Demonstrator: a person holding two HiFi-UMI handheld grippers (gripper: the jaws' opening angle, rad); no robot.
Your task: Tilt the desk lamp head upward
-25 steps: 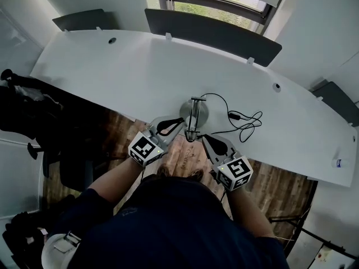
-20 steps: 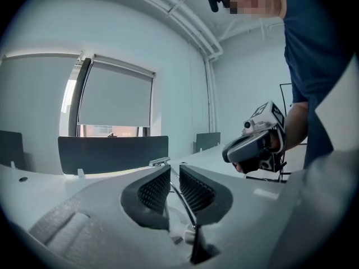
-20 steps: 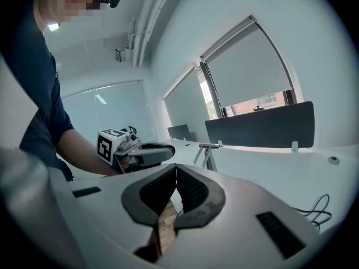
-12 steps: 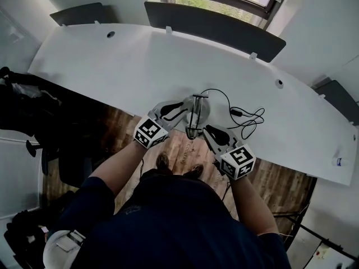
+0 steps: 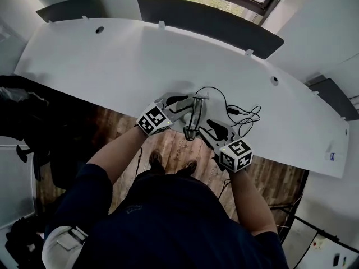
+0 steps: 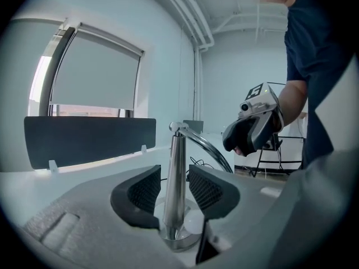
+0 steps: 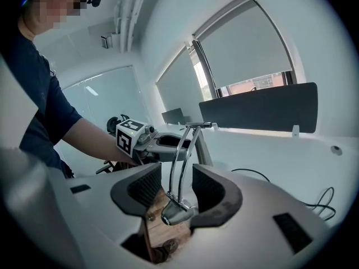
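Note:
A chrome desk lamp (image 5: pixel 193 115) stands at the near edge of the white desk (image 5: pixel 112 60). Its upright post (image 6: pixel 175 178) rises from a round base (image 6: pixel 180 239), and its curved arm (image 7: pixel 183 156) bends down to the small lamp head (image 7: pixel 176 212). My left gripper (image 6: pixel 175 192) straddles the post low down. Its jaws are opening, with a gap on both sides of the post. My right gripper (image 7: pixel 175 190) has the lamp head and arm between its jaws, which are opening and not pressing on it. In the head view the left gripper (image 5: pixel 182 103) and right gripper (image 5: pixel 202 129) flank the lamp.
The lamp's black cable (image 5: pixel 241 115) lies coiled on the desk to the right of the lamp. Dark divider panels (image 5: pixel 207 21) line the far edge of the desk below a window. A dark office chair (image 5: pixel 33 128) stands at the left over the wooden floor (image 5: pixel 174 150).
Both grippers have moved forward from the desk's near edge to the lamp. The left one has reached the post and the right one has closed in on the lamp head.

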